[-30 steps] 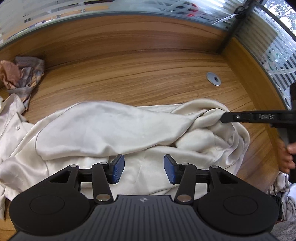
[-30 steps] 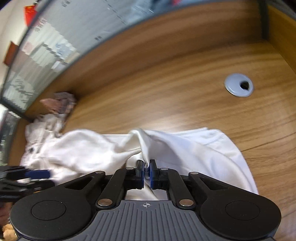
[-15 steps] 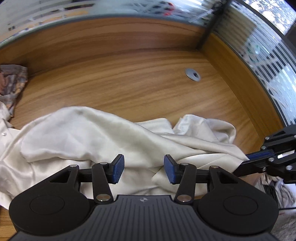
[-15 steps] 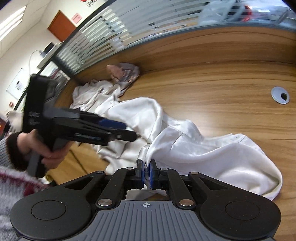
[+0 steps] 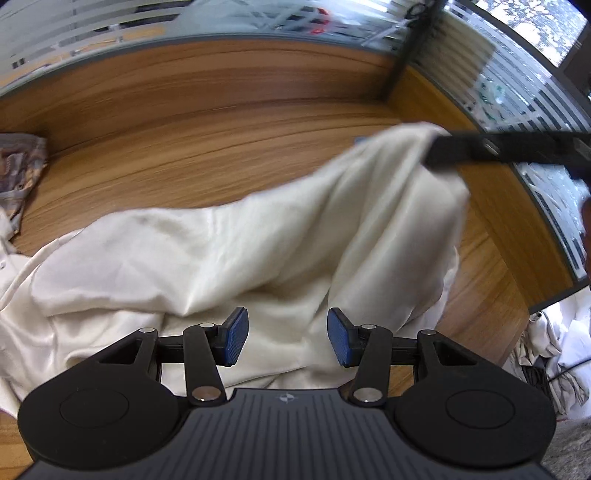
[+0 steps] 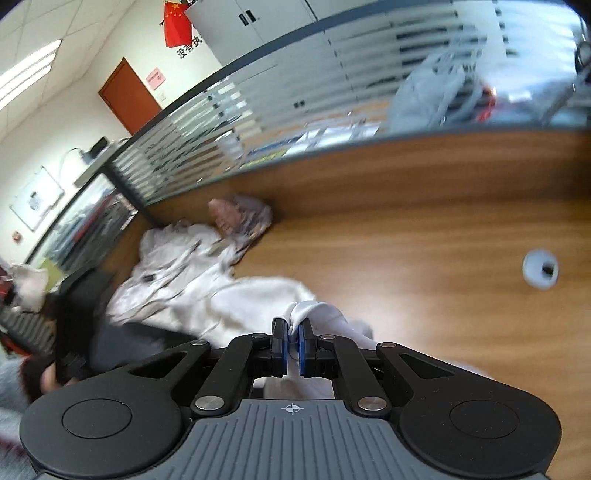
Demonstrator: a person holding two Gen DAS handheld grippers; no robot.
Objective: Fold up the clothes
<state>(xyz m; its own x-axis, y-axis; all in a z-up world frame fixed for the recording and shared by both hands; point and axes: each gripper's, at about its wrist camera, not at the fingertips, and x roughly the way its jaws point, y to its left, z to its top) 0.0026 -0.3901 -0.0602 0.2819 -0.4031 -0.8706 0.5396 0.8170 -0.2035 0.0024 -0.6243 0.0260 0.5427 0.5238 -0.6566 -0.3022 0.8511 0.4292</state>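
Pinching a fold of the cream garment (image 6: 306, 310), right gripper (image 6: 292, 347) holds that end up off the wooden desk (image 5: 221, 147); the rest drapes across the desk. Left gripper (image 5: 284, 341) hangs over the cloth, jaws apart, empty. Patterned cloth (image 5: 18, 170) far left, blurry, probably crumpled.

Wooden corner worktop in a glass-walled office

The worktop (image 6: 424, 258) has a raised wooden back edge, with striped frosted glass partitions (image 6: 258, 96) rising just behind it and meeting at a dark corner post (image 5: 410, 48). A grey cable grommet (image 6: 540, 272) sits in its surface. Beyond the partitions stand a brown door (image 6: 127, 98), a red flag (image 6: 176, 22), a whiteboard (image 6: 37, 197) and lit ceiling panels (image 6: 29, 70).
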